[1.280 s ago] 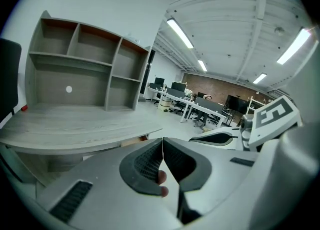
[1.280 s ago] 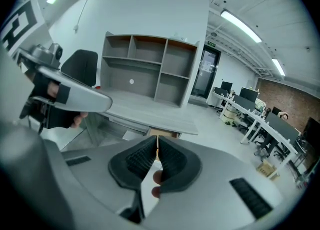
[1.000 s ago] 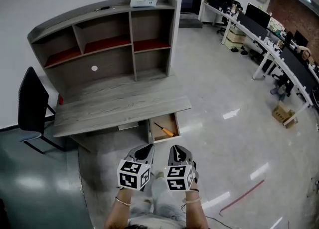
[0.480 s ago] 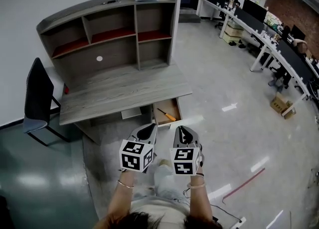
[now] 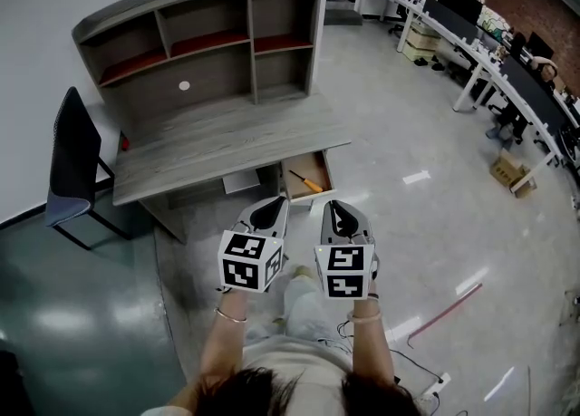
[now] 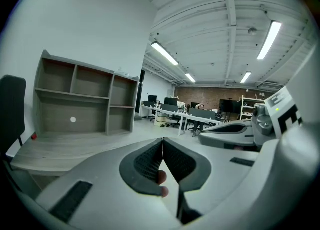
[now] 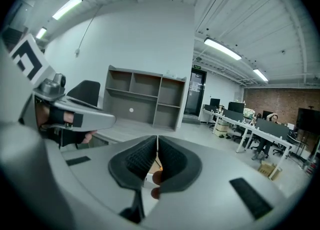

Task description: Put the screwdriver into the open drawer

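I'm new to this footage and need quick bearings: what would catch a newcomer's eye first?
The two grippers held low in the middle, the left gripper and the right gripper, each with a black-and-white marker cube and jaws shut on nothing. Just beyond them, under the grey desk's right end, the open drawer holds an orange-handled screwdriver.

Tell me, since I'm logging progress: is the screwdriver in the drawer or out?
In: the screwdriver lies on the bottom of the pulled-out drawer, inside its walls.
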A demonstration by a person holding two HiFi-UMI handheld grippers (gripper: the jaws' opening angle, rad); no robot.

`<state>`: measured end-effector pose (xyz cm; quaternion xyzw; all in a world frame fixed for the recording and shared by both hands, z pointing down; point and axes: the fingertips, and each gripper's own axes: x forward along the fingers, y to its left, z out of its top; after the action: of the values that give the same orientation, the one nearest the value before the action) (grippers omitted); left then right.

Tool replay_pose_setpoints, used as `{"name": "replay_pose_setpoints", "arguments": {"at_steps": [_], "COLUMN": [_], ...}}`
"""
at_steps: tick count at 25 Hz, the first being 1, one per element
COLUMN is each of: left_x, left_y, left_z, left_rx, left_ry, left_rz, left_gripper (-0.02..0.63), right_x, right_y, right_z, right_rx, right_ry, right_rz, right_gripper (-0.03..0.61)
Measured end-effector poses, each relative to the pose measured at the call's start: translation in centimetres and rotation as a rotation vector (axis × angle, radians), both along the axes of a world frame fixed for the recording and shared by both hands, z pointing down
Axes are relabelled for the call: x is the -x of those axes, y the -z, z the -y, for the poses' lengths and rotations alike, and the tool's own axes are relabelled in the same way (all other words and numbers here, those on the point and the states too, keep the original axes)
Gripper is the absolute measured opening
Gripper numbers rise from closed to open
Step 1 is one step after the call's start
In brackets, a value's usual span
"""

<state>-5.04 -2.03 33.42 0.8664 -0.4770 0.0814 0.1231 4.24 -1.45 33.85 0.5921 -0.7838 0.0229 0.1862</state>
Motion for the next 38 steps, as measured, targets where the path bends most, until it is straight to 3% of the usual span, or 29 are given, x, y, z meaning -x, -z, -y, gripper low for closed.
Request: {"name": "replay_pose_setpoints", "arguments": {"at_steps": [14,23,38], "left_x": [0.6,0.6,-3.8], "left_y": [1.0,1.9,2.9], "left_z": [-4.2,-3.5,-2.0], "left_rx": [-0.04,-0.041,-0.01], "left_ry": [-0.009,0.011,0.068], "left_rz": [0.013,-0.004,0.03], "left_gripper": [0.017,0.017,0.017], "right_x": [1.0,1.5,-3.2], "right_y": [2.0,2.4,2.9], "right_z": [-4.6,-4.1,-2.3], "right_rx": [-0.062,-0.071,-0.038], "right_ry": [0.018,0.059,0.125], "right_rz": [-0.014,-0.04,-0.024], "right_gripper": [0.029,0.029,0.028]}}
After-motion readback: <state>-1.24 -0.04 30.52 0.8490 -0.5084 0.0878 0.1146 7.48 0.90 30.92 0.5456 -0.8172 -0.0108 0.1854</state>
